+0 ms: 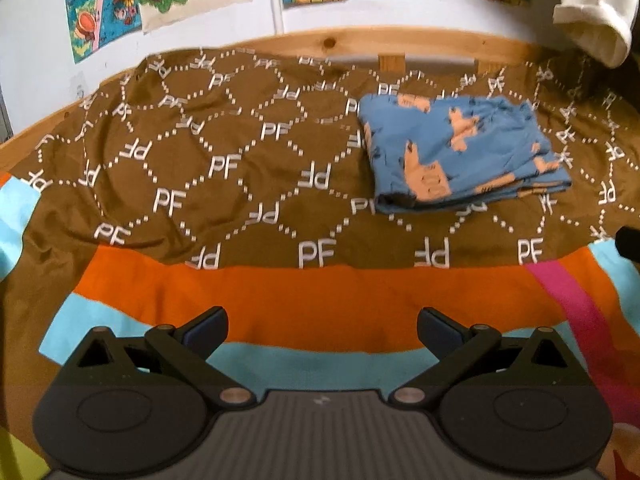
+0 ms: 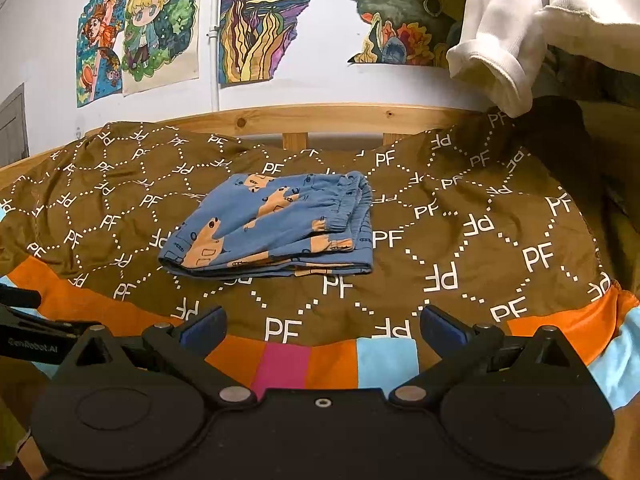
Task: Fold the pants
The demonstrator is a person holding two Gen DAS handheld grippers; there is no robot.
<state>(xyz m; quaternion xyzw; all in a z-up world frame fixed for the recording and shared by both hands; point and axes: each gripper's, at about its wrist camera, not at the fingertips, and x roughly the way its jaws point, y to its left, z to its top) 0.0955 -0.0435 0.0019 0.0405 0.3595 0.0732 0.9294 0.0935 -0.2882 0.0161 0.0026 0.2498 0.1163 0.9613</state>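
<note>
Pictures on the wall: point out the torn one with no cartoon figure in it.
The swirly abstract picture, just right of the white pipe. Its lower right corner is ripped away, and unlike the blond-haired cartoon picture, it shows only wavy bands.

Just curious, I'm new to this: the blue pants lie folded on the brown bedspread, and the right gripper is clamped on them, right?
Not quite. The blue pants do lie folded on the brown bedspread, but the right gripper is open and holds nothing, well short of them. The right wrist view shows this.
</note>
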